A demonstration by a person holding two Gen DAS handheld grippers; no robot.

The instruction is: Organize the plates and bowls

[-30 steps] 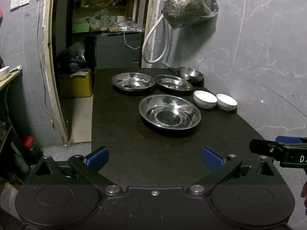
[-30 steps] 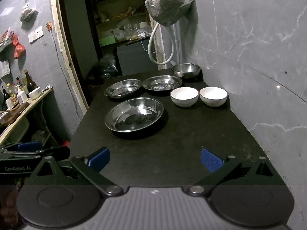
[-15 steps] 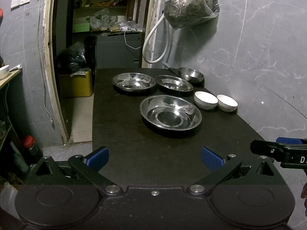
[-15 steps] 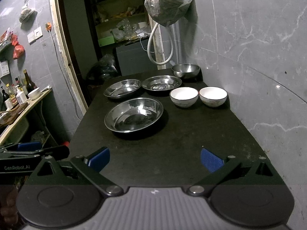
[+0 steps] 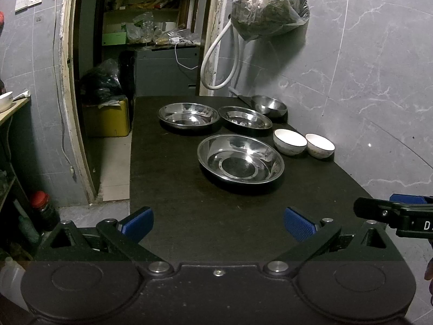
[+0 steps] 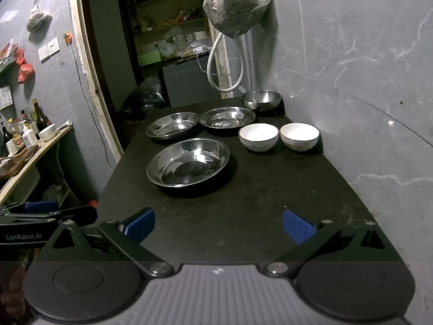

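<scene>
Left wrist view says nothing's stacked yet: left gripper [image 5: 216, 220] and right gripper [image 6: 217, 222] hover with jaws wide and empty over the near desk [image 5: 189, 216], so next I'd guess reaching toward the big steel plate [image 5: 240, 159] mid-desk, white bowls [image 5: 290, 142] just right.

Three steel plates [image 6: 188, 165], one steel bowl [image 6: 261, 99], two white bowls [image 6: 258, 136].
</scene>
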